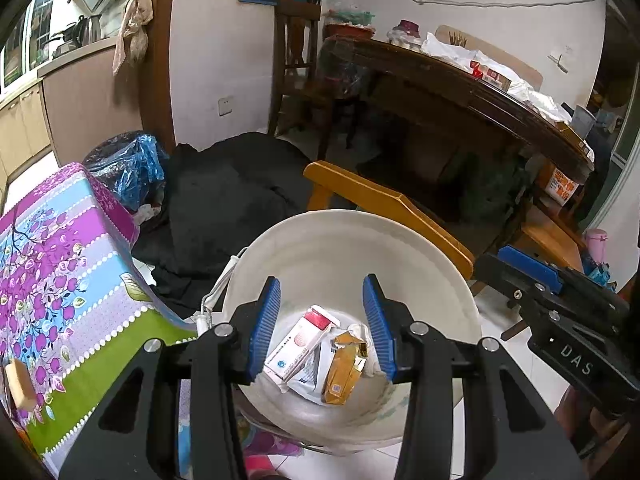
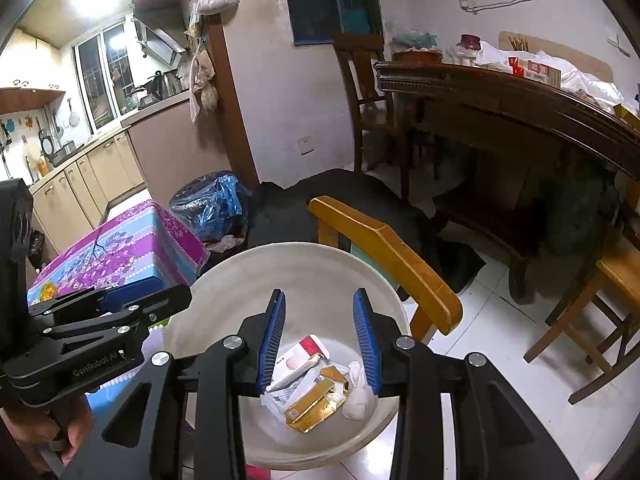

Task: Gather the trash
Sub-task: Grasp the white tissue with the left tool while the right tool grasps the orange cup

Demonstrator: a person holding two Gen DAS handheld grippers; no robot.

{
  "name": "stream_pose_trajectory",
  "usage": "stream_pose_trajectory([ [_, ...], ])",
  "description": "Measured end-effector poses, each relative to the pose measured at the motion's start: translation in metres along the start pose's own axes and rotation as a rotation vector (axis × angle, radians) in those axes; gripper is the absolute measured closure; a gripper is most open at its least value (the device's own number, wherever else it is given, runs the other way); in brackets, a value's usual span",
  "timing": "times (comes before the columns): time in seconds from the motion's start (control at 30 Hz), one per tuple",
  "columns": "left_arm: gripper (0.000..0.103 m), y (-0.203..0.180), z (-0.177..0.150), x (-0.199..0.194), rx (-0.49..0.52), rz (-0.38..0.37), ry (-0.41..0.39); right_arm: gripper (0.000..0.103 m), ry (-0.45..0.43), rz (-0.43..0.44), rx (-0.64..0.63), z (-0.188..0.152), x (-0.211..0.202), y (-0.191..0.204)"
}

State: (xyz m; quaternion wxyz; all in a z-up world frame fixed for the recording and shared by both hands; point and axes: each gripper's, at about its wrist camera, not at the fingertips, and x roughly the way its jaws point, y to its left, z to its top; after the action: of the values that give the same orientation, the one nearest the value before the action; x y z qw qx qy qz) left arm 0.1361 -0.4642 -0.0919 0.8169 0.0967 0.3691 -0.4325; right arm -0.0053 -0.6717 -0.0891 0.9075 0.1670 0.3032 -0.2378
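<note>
hovering above the white bucket (image 1: pixel 420 264), both the left gripper (image 1: pixel 322 320) and the right gripper (image 2: pixel 319 334) are seen with fingers partly spread and nothing held. the red-and-white box (image 1: pixel 298 344), gold packet (image 1: pixel 344 372) and crumpled tissue (image 2: pixel 356 394) are gathered at the bucket's bottom.

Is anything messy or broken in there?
The gold box in the white bucket is crushed and torn open, lying on a white packet. That fits trash. Nothing has spilled outside the bucket.
</note>
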Motion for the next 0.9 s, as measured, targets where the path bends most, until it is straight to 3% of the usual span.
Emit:
stream_pose_trajectory([
  [0.27,0.062,0.011,-0.005,-0.014,-0.016,0.01,-0.008,0.066,-0.028,0.014,-0.01,0.002,-0.013,0.01],
  [0.37,0.06,0.026,-0.015,-0.036,0.003,0.035,-0.033,0.05,-0.118,0.089,-0.032,-0.001,-0.041,0.032],
  [0.4,0.055,0.031,-0.019,-0.043,0.006,0.044,-0.041,0.038,-0.146,0.121,-0.04,-0.003,-0.05,0.042],
  [0.43,0.053,0.045,-0.027,-0.058,0.007,0.063,-0.059,0.032,-0.163,0.147,-0.053,-0.006,-0.056,0.051],
  [0.57,0.045,0.115,-0.056,-0.111,-0.078,0.116,-0.09,0.031,-0.172,0.283,-0.111,-0.022,-0.065,0.102],
  [0.67,0.044,0.199,-0.089,-0.162,-0.239,0.201,-0.116,0.031,-0.128,0.394,-0.176,-0.034,-0.057,0.148],
  [0.8,0.044,0.301,-0.143,-0.219,-0.456,0.342,-0.131,0.033,-0.018,0.575,-0.345,-0.056,-0.038,0.24],
  [0.83,0.044,0.333,-0.162,-0.233,-0.536,0.39,-0.121,0.037,0.036,0.617,-0.373,-0.062,-0.031,0.265],
  [0.9,0.044,0.361,-0.182,-0.246,-0.604,0.432,-0.113,0.04,0.146,0.692,-0.407,-0.077,-0.016,0.312],
])
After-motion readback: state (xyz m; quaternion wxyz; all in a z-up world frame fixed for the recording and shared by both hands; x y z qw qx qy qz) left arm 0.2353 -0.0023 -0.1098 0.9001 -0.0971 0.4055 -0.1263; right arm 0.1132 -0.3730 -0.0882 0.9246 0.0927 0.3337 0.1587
